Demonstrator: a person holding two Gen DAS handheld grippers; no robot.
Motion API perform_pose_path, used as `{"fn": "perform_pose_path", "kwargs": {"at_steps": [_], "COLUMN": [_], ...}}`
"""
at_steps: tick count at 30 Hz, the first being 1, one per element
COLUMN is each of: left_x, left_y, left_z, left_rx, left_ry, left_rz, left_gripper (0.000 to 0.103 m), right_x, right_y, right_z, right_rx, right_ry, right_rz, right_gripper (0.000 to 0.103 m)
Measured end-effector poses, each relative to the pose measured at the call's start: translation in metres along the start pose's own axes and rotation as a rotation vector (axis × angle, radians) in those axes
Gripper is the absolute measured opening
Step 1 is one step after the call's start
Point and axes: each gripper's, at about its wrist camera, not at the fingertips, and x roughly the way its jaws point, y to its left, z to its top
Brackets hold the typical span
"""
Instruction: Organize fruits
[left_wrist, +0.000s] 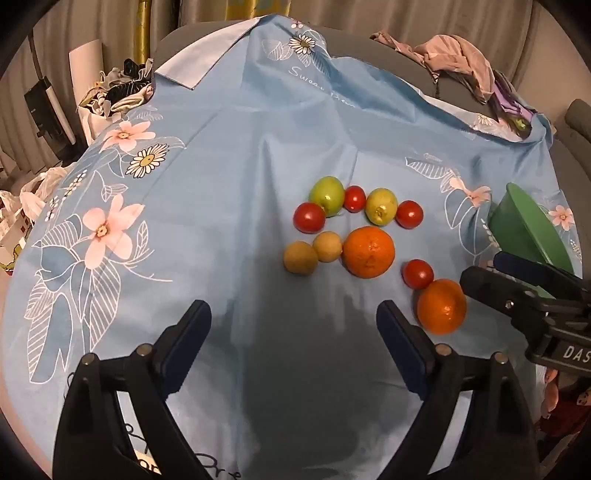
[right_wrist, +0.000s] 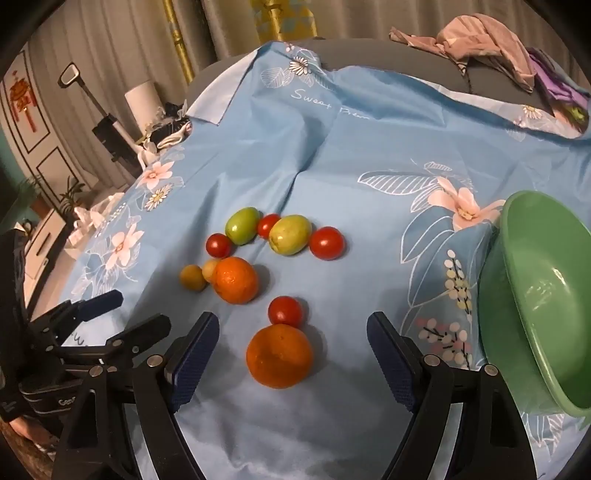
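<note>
Fruit lies on a blue flowered cloth (left_wrist: 229, 177). A near orange (right_wrist: 279, 356) sits just ahead of my open, empty right gripper (right_wrist: 293, 354), between its fingers' line; it also shows in the left wrist view (left_wrist: 441, 306). A red tomato (right_wrist: 285, 311) touches it. Farther off are a second orange (left_wrist: 368, 252), two tan fruits (left_wrist: 300, 257), two green fruits (left_wrist: 327, 195) and several more tomatoes (left_wrist: 309, 217). My left gripper (left_wrist: 295, 334) is open and empty, short of the cluster. A green bowl (right_wrist: 535, 295) stands tilted at the right.
Crumpled pink and purple clothes (right_wrist: 491, 51) lie at the far right of the grey couch. Bags and clutter (left_wrist: 118, 92) sit off the cloth's left edge. Each gripper shows in the other's view: the right one (left_wrist: 491, 271) by the bowl, the left one (right_wrist: 129, 314) at lower left.
</note>
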Motion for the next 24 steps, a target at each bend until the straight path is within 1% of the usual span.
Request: {"fn": "perform_pose_path", "kwargs": {"at_steps": [3,5,9,10,12,13,15,17,20,21,24], "left_x": [-0.004,-0.005,-0.001,-0.003,-0.007,-0.008,-0.010,-0.010,-0.010,-0.010,-0.011], "left_y": [0.002,-0.005,-0.001,-0.001,-0.002,-0.002,-0.002,-0.001,-0.001,-0.001,-0.002], "left_z": [0.001,0.000,0.001,-0.001,0.000,-0.001,-0.001,-0.001,-0.001,-0.001,-0.001], "left_rx": [0.003,-0.007,-0.049,-0.042,-0.044,-0.034,-0.026,-0.014,-0.018,-0.014,-0.004], "left_ry": [-0.009,-0.020,-0.007,0.005,-0.010,-0.030,-0.047,-0.061,-0.078,-0.076,-0.074], "left_rz": [0.009,0.003,-0.023,-0.017,-0.021,-0.011,-0.003,0.008,-0.014,-0.013,-0.014], "left_gripper": [0.092,0.092,0.092,0.092,0.092,0.091,0.091,0.090,0.089,0.089,0.089], "right_x": [-0.003,-0.004,-0.010,-0.011,-0.014,-0.014,-0.014,-0.015,-0.016,-0.017,-0.015], "right_y": [0.004,0.003,-0.002,-0.003,-0.003,-0.004,-0.007,-0.009,-0.010,-0.011,-0.009], "right_z": [-0.001,0.001,0.000,0.000,0.001,0.001,0.002,0.001,0.001,-0.001,0.000], "right_rx": [-0.010,-0.011,-0.009,-0.007,-0.004,0.000,0.023,0.026,0.028,0.037,0.012], "right_ry": [-0.009,-0.025,-0.046,-0.049,-0.047,-0.046,-0.038,-0.049,-0.056,-0.121,-0.079], "right_rz": [-0.019,-0.029,-0.047,-0.049,-0.048,-0.046,-0.037,-0.039,-0.033,-0.010,-0.035], "right_gripper": [0.083,0.083,0.083,0.083,0.083,0.083,0.083,0.083,0.083,0.083,0.083]}}
